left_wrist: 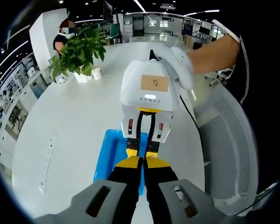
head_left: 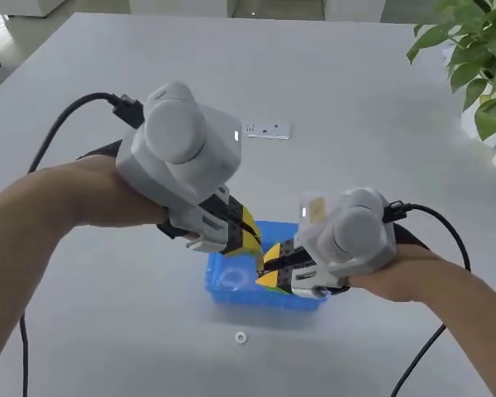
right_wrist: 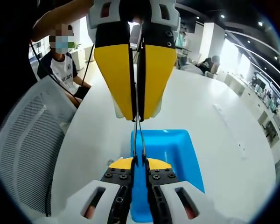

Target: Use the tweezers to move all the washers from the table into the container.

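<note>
A blue container (head_left: 231,285) stands on the white table, and both grippers meet tip to tip over it. Thin metal tweezers (right_wrist: 137,140) run from my right gripper (right_wrist: 140,162) up into the yellow jaws of my left gripper (right_wrist: 136,119). Each pair of jaws is closed on the tweezers. In the head view my left gripper (head_left: 252,244) comes in from the left and my right gripper (head_left: 269,277) from the right. One small washer (head_left: 241,337) lies on the table just in front of the container. The container (left_wrist: 107,158) also lies below my left gripper (left_wrist: 143,161).
A white flat strip (head_left: 267,130) lies farther back on the table. A potted plant (head_left: 471,58) stands at the far right edge. A mesh chair (right_wrist: 28,140) is beside the table, with a person seated beyond it. Cables trail from both grippers.
</note>
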